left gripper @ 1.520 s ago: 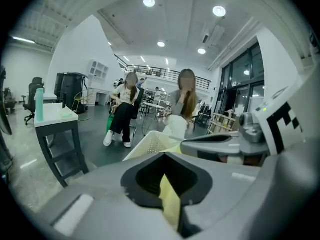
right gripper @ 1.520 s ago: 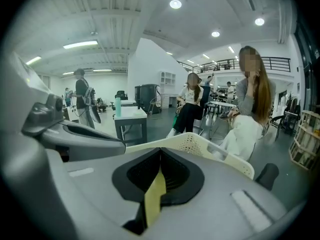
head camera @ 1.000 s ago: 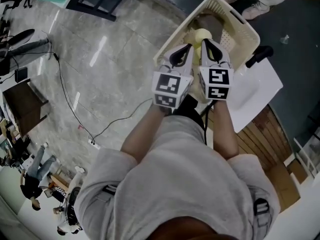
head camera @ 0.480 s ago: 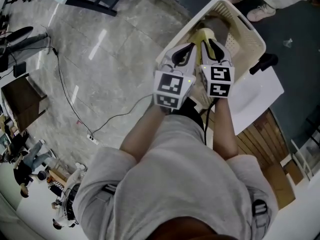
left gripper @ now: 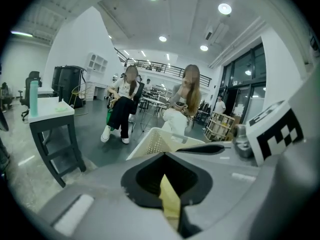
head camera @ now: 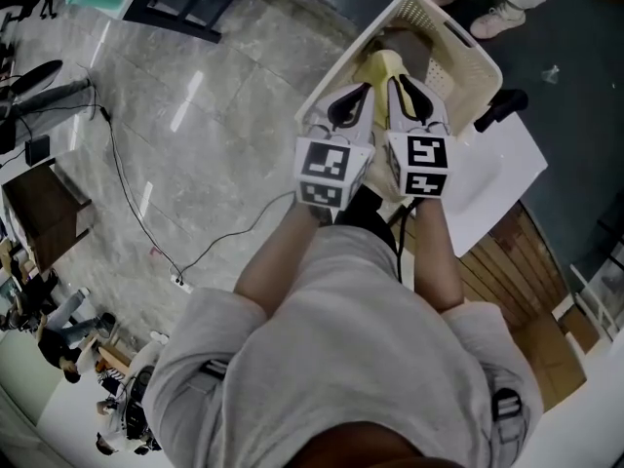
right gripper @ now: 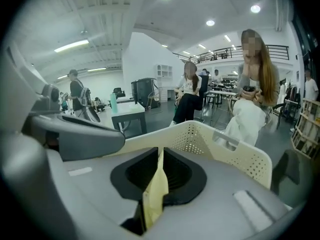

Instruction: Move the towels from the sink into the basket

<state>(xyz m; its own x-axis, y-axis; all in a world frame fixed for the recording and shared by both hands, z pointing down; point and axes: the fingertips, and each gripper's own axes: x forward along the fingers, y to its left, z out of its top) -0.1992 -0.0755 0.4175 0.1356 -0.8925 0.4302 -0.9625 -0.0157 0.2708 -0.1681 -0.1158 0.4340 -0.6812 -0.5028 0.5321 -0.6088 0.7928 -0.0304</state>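
A yellow towel (head camera: 380, 66) hangs between my two grippers over the cream perforated basket (head camera: 471, 43). In the head view the left gripper (head camera: 363, 94) and the right gripper (head camera: 398, 86) are held side by side just above the basket's near rim. A yellow fold (left gripper: 170, 200) sits pinched in the seam of the left gripper (left gripper: 167, 184), which is shut on it. The right gripper (right gripper: 159, 160) has its jaws closing with a strip of the towel (right gripper: 156, 190) between them. The basket wall (right gripper: 225, 145) stands right behind the jaws, and its rim (left gripper: 159, 139) also shows ahead of the left gripper.
A white sink (head camera: 499, 175) with a black faucet (head camera: 501, 105) lies right of the basket, set in a wooden counter (head camera: 517, 276). A cable (head camera: 146, 222) runs over the marble floor at the left. People (right gripper: 247, 104) sit beyond the basket, and a small table (left gripper: 47, 114) stands at the left.
The towel showed as a small yellow lump between the jaws a second ago; now it hangs longer into the basket. Both grippers have stayed almost in place.
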